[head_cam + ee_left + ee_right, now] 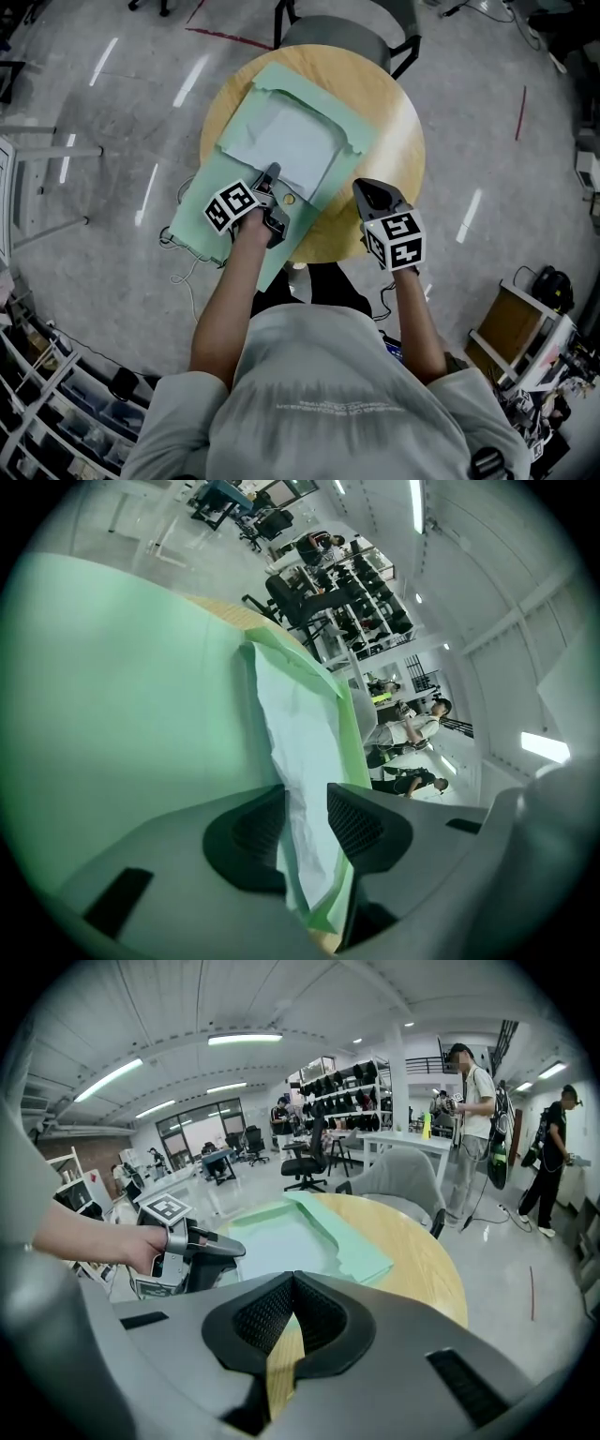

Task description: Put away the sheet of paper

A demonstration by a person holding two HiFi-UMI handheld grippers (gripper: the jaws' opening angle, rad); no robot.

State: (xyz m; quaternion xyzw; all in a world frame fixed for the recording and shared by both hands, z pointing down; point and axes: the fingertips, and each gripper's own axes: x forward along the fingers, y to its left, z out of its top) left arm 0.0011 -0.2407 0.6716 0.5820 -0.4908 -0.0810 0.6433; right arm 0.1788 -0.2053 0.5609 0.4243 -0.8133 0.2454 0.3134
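Observation:
A white sheet of paper (281,141) lies inside an open green folder (361,141) on a round wooden table (398,150). My left gripper (274,174) is at the sheet's near edge. In the left gripper view its jaws (307,822) stand apart, with the paper (300,724) and a green folder flap (112,686) running between them and a gap beside the right pad. My right gripper (375,189) hovers over the table's near right edge, clear of the folder. Its pads (293,1283) meet with nothing between them.
A grey chair (347,28) stands at the table's far side. The folder's near left part hangs over the table edge (202,230). Cables lie on the floor at the left. Two people (473,1119) stand beyond the table, with desks and office chairs further back.

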